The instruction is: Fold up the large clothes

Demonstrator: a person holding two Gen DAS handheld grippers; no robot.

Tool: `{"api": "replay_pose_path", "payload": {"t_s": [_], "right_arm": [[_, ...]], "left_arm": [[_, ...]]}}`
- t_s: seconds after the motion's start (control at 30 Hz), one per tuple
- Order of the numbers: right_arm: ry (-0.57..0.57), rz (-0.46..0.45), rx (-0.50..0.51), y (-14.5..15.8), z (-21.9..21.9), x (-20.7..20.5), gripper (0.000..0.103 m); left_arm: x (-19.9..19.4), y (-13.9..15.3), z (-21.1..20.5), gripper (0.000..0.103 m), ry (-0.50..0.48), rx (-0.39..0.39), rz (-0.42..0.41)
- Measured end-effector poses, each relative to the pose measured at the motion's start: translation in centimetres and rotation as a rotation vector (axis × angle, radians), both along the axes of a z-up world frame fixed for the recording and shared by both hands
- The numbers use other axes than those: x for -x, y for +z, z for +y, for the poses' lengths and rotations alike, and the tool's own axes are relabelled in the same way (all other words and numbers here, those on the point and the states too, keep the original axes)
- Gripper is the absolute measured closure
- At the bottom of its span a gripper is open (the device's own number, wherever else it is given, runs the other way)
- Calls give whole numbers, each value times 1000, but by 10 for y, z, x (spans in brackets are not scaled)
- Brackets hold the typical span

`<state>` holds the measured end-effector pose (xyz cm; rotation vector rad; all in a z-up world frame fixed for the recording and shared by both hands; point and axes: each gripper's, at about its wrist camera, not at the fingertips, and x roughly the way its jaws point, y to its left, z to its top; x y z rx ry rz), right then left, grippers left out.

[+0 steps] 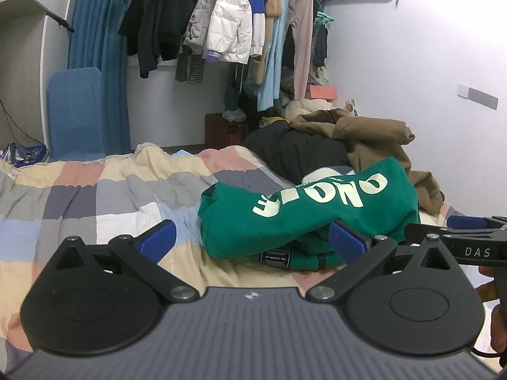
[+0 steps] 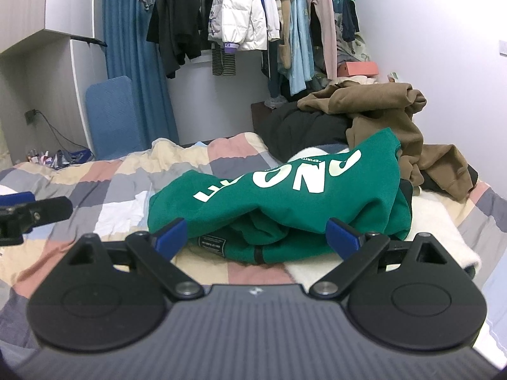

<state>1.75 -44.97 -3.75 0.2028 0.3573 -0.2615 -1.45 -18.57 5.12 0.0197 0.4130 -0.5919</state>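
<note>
— Where's your sweatshirt?

— The green sweatshirt (image 1: 304,215) lies folded into a bundle on the checked quilt (image 1: 95,196), pale lettering on top and a small black label on its near edge. Its far end leans up against the pile of a brown garment (image 1: 374,139) and a black one (image 1: 294,152). From your right wrist view its right part rests on a white fleece (image 2: 437,221).

— And your claws?

— Your left gripper (image 1: 252,240) is spread wide and has nothing between its blue pads (image 1: 158,237); it sits just short of the bundle's near edge (the right pad overlaps the cloth in the picture, but I cannot tell whether it touches). Your right gripper (image 2: 257,237) is likewise wide apart and empty, its pads framing the same near edge.

— Do they see each other?

— Yes. Your right gripper shows at the right edge of the left view, your left gripper at the left edge of the right view, over the quilt.
</note>
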Motion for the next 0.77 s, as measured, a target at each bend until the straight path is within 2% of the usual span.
{"api": "replay_pose_path", "payload": {"t_s": [0.77], "right_arm": [[-6,10,4,-1,-6,7,8]], "left_arm": [[3,5,0,0,8,9,5]]}}
